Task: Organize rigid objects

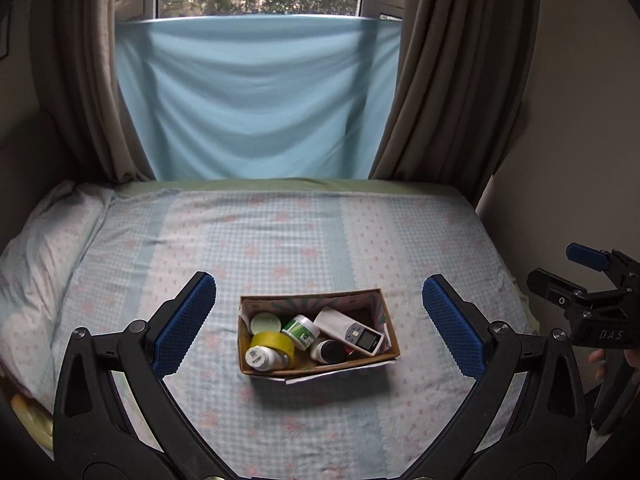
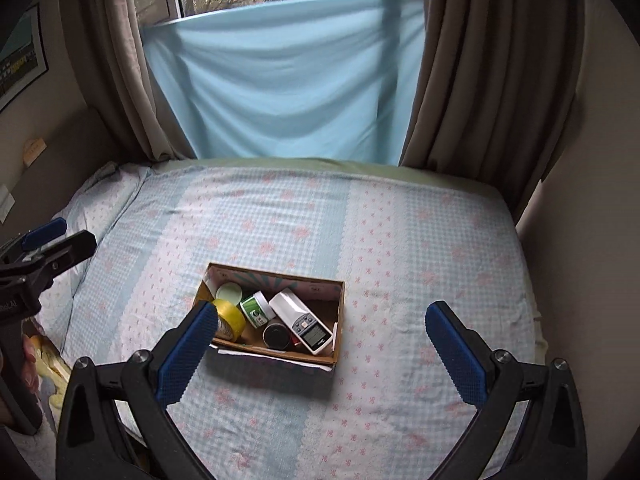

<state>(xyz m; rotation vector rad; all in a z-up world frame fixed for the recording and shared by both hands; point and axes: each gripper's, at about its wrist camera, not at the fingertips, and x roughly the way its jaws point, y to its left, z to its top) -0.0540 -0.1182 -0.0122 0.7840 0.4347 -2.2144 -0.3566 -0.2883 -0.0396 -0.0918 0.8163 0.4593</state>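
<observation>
Cardboard box (image 1: 320, 360) sits crowded on the soft bed (image 1: 280, 232); both grippers (image 1: 319, 322) (image 2: 322, 344), spread apart and empty, could tip it by nudging.

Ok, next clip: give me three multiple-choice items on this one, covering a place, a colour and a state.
1. Where does the cardboard box sit?
A. on the bed
B. on the window sill
C. on the floor

2. What colour is the roll of tape in the box?
A. red
B. yellow
C. black

3. How do the jaws of the left gripper and the right gripper stand?
A. both shut on an item
B. one open, one shut
C. both open and holding nothing

Answers:
1. A, since the box rests on the checked bedsheet.
2. B, since the roll by the box's left end is bright yellow.
3. C, since each wrist view shows its blue pads spread wide with nothing between them.
</observation>
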